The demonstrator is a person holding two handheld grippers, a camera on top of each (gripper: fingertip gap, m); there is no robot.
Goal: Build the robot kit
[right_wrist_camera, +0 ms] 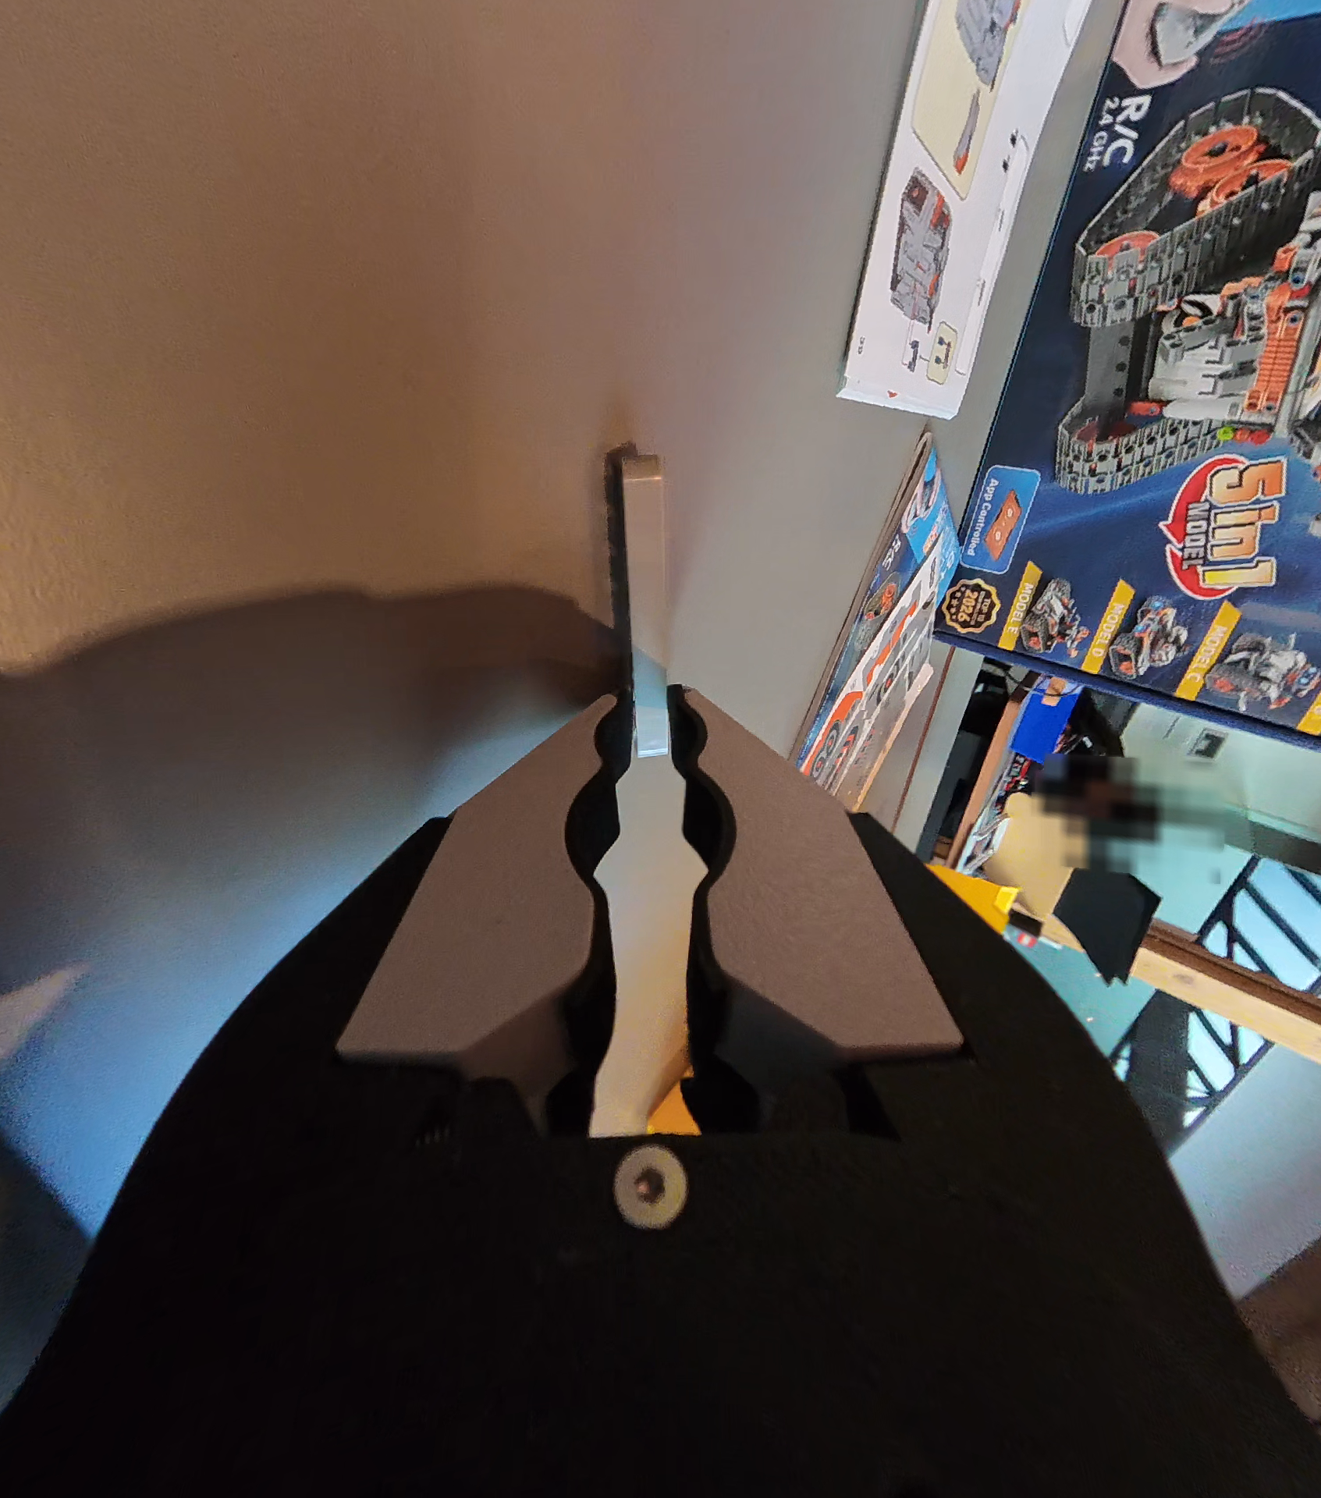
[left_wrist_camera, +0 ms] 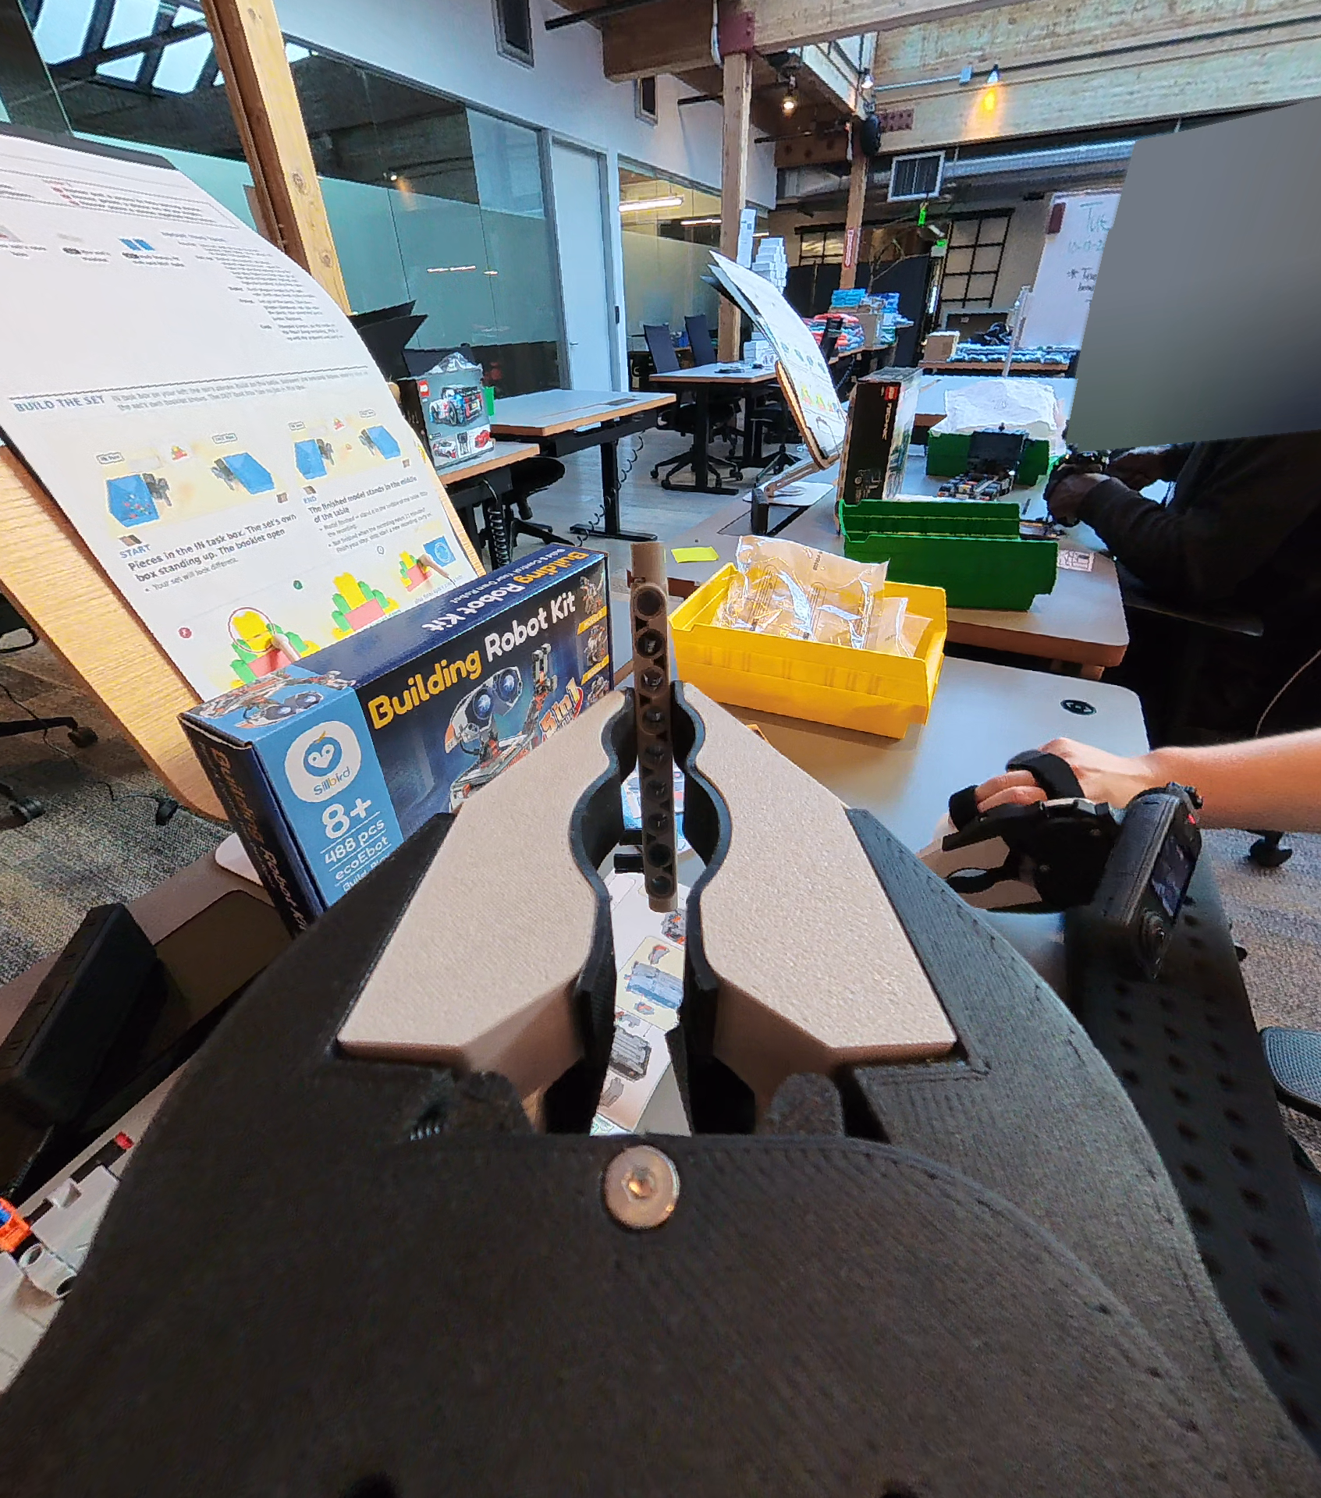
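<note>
My left gripper [left_wrist_camera: 653, 707] is shut on a long dark grey beam with a row of holes [left_wrist_camera: 650, 648] and holds it upright above an open instruction booklet [left_wrist_camera: 645, 993]. A blue robot kit box [left_wrist_camera: 414, 729] stands just behind it. My right gripper [right_wrist_camera: 649, 707] is shut on a light grey flat beam [right_wrist_camera: 645, 567] that sticks out ahead, its far end close to or on the grey table [right_wrist_camera: 316, 324]. A dark strip runs along the beam's left edge. The right gripper also shows in the left wrist view [left_wrist_camera: 989, 835], held low over the table by a hand.
A yellow bin [left_wrist_camera: 803, 689] with clear bags stands behind on the right, with green bins [left_wrist_camera: 957, 559] beyond. A curved instruction board [left_wrist_camera: 154, 389] leans at the left. A grey part with an orange connector [left_wrist_camera: 0, 1248] lies at lower left. The box [right_wrist_camera: 1208, 365] and booklet [right_wrist_camera: 957, 203] lie right of the right gripper. A person sits at the far right. The tips of one gripper are about 40 cm away from the tips of the other.
</note>
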